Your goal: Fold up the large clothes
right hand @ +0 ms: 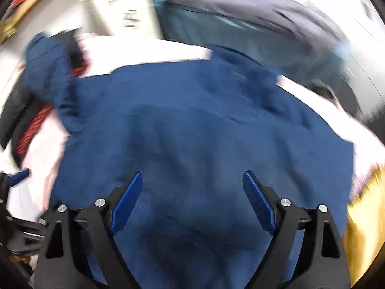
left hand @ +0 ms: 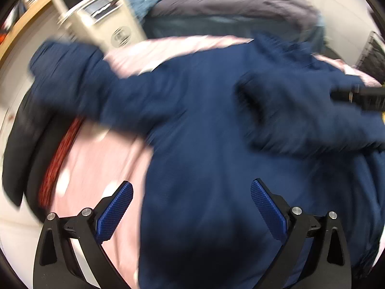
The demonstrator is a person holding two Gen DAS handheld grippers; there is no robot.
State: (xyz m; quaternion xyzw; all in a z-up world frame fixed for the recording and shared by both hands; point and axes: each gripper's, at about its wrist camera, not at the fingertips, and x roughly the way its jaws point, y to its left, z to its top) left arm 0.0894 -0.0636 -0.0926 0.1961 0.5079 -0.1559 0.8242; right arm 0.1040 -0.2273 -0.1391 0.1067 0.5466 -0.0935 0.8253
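A large navy blue jacket [left hand: 204,120] lies spread on a pink sheet [left hand: 96,173]; both views are motion-blurred. One sleeve [left hand: 72,91] stretches out to the left, the other [left hand: 312,115] is folded across the body. My left gripper [left hand: 191,187] is open and empty above the jacket's lower part. My right gripper [right hand: 192,178] is open and empty above the jacket [right hand: 192,125], with the collar [right hand: 238,67] at the far side. The right gripper shows at the right edge of the left wrist view [left hand: 361,96]; the left gripper shows at the left edge of the right wrist view [right hand: 16,178].
A black and red garment [left hand: 48,156] lies at the left of the sheet. A pile of grey and light blue clothes [left hand: 228,12] sits beyond the jacket. A white cabinet [left hand: 108,19] stands at the back left. A yellow cloth [right hand: 365,228] is at the right.
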